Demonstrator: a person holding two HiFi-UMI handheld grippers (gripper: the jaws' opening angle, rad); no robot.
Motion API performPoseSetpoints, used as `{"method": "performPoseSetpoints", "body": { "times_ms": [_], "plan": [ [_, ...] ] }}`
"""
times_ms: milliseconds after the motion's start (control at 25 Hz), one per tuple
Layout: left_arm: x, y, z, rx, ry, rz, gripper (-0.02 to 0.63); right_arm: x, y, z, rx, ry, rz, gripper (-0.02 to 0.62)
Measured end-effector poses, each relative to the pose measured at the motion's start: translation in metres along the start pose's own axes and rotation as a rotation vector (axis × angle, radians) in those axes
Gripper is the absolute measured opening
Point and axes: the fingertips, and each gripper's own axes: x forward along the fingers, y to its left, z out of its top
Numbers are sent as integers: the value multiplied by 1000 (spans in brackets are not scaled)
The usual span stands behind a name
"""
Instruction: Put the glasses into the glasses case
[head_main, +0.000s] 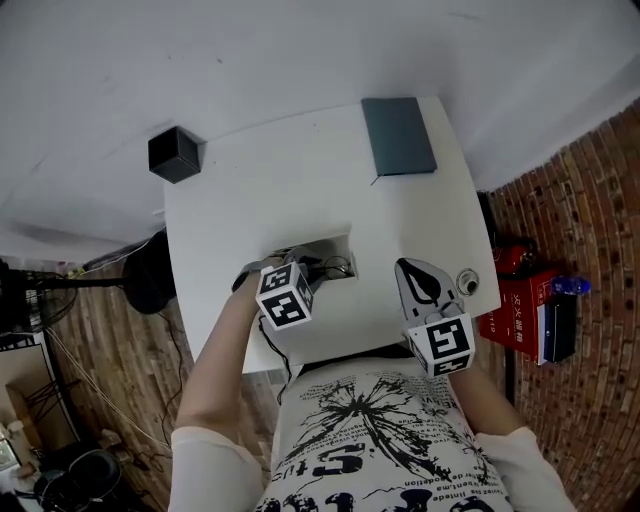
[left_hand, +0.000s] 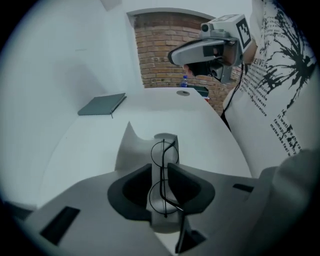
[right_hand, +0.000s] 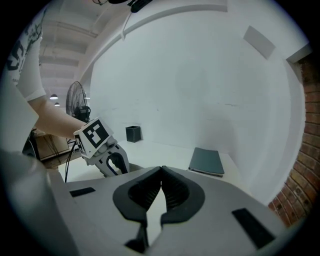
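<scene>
Thin black wire glasses (left_hand: 164, 152) stand folded between the jaws of my left gripper (left_hand: 161, 169). A small gap shows on each side of them, so the pads do not press. Under the glasses lies the white glasses case (left_hand: 131, 150), its lid up at the left. In the head view the case (head_main: 338, 243) sits at the table's near middle, with the glasses (head_main: 336, 268) just beyond my left gripper (head_main: 300, 262). My right gripper (head_main: 405, 268) hovers to the right of the case. Its jaws (right_hand: 161, 172) meet at the tips with nothing between them.
A dark notebook (head_main: 398, 136) lies at the far right of the white table (head_main: 250, 190). A black cube-shaped box (head_main: 175, 153) stands at the far left corner. A small round fitting (head_main: 467, 282) sits near the right edge. A red box (head_main: 520, 308) is beside the table.
</scene>
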Motion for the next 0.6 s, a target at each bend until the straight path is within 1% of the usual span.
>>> {"method": "performPoseSetpoints", "body": {
  "times_ms": [80,160,360,480,600],
  "plan": [
    [-7,0,2,-47,-32,4,158,-1,1,5,1,-5,-10,15],
    [-18,1,5,-82,-65,16,175,-4,3,11,0,-14,-17,15],
    [-58,3,16,-124,-147,74,174,-13,14,30,0,-44,-20,15],
    [-87,5,24,-157,-210,149,160,-20,21,42,2,-70,-21,15],
    [-116,8,26,-228,-289,227,123,-22,29,52,2,-92,-19,15]
  ]
}}
